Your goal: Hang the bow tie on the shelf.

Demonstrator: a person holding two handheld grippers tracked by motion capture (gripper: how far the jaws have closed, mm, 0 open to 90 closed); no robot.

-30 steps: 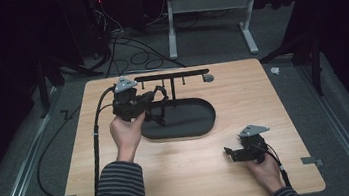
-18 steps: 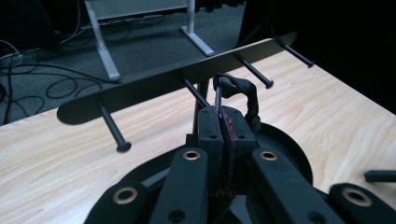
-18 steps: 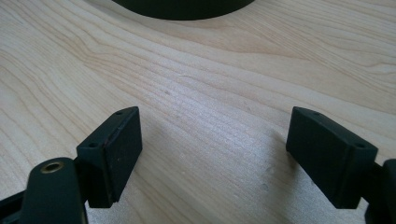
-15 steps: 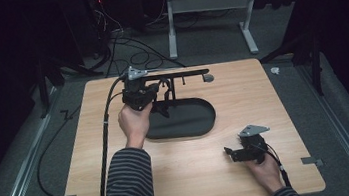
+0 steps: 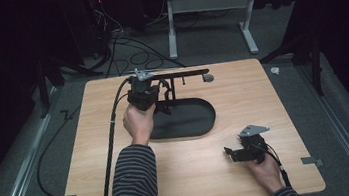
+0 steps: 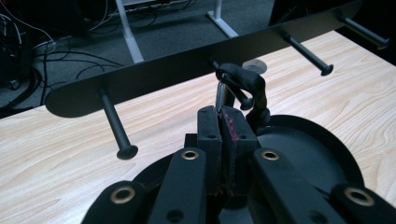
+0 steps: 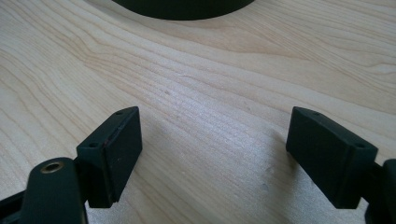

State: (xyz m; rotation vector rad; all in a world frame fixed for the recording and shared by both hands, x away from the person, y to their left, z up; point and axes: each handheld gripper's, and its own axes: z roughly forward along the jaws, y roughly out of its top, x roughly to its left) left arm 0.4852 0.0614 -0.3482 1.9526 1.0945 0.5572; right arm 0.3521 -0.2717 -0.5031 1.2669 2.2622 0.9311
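Wooden table (image 5: 93, 153); left claw (image 6: 227, 122) clamped on black strap (image 6: 247, 86), looped over peg; right claw (image 7: 212, 154) apart.

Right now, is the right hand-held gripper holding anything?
No, the right hand-held gripper stands wide open, with bare wooden table between its jaws.

A wooden table (image 5: 285, 114) stands on a grey floor (image 5: 305, 26). Black cables (image 5: 120, 39) lie by white table legs (image 5: 171, 28).
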